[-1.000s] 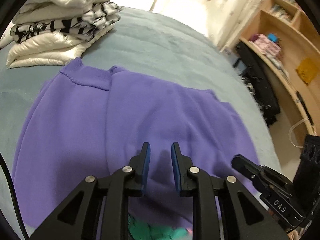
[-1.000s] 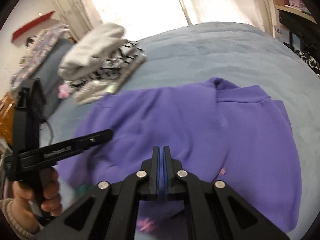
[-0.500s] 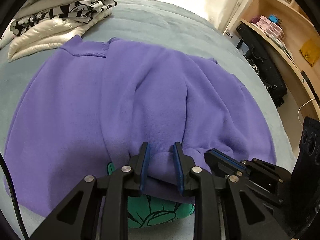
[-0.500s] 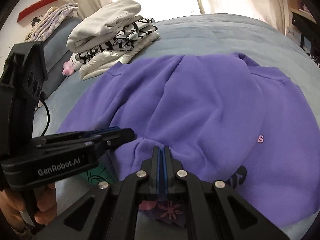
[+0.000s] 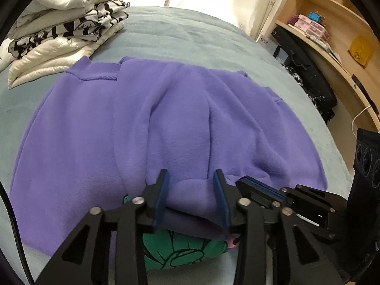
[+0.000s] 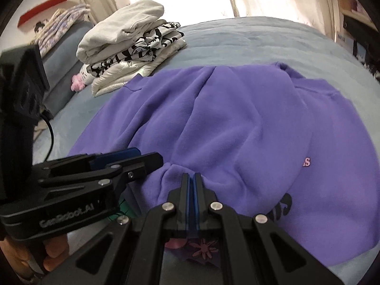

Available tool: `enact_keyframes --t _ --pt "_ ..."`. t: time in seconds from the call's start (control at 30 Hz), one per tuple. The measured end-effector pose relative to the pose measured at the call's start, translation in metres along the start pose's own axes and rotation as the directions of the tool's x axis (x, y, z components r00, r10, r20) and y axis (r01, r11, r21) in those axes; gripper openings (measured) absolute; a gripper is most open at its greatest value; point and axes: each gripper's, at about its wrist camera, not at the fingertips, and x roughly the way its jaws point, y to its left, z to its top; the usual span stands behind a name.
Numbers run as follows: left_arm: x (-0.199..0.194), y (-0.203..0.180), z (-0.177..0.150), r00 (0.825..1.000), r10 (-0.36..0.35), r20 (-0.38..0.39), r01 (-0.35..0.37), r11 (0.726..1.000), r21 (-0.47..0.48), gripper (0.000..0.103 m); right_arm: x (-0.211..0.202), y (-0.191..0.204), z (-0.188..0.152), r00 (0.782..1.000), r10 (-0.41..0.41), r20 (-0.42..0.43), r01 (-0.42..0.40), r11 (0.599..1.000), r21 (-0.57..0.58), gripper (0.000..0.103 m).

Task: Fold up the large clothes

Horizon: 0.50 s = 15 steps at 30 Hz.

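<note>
A large purple sweatshirt lies spread on the bed, with its top layer folded over toward me and a green print showing under the near edge. My left gripper straddles a hump of that folded edge. Its jaws are opening and the pads stand apart from the cloth. Just to its right, my right gripper is shut on a puckered pinch of the same purple edge. The right wrist view shows the sweatshirt with pink lettering, and the left gripper close beside on the left.
A stack of folded white and black-patterned clothes sits at the far left of the grey-blue bed. Wooden shelves and a black bag stand off the right side. A person's hand holds the left gripper.
Both grippers came down toward the near edge, carrying the folded purple layer with them. The left jaws have widened around the cloth. The right jaws stay shut.
</note>
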Motion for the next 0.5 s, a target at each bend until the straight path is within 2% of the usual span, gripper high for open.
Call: enact_keyframes --t 0.1,0.13,0.2,0.5 --pt "-0.012 -0.003 -0.001 1.0 0.002 0.023 -0.002 1.0 0.004 0.05 -0.008 0.008 0.001 1.0 -0.03 0.004 0.03 0.999 -0.031 0.005" --pt "-0.016 -0.003 -0.002 1.0 0.003 0.029 -0.003 1.0 0.004 0.06 -0.013 0.01 0.001 0.999 -0.037 0.007 0.037 0.999 -0.035 0.006" --pt "-0.03 -0.003 -0.005 0.998 0.018 0.06 -0.018 1.0 0.001 0.069 -0.02 0.013 0.001 0.999 -0.041 0.009 0.041 0.999 -0.036 0.01" --pt "-0.08 0.001 -0.023 0.993 0.024 0.117 -0.021 0.999 -0.029 0.069 -0.06 0.027 -0.01 0.997 -0.035 0.065 0.036 0.999 -0.022 0.01"
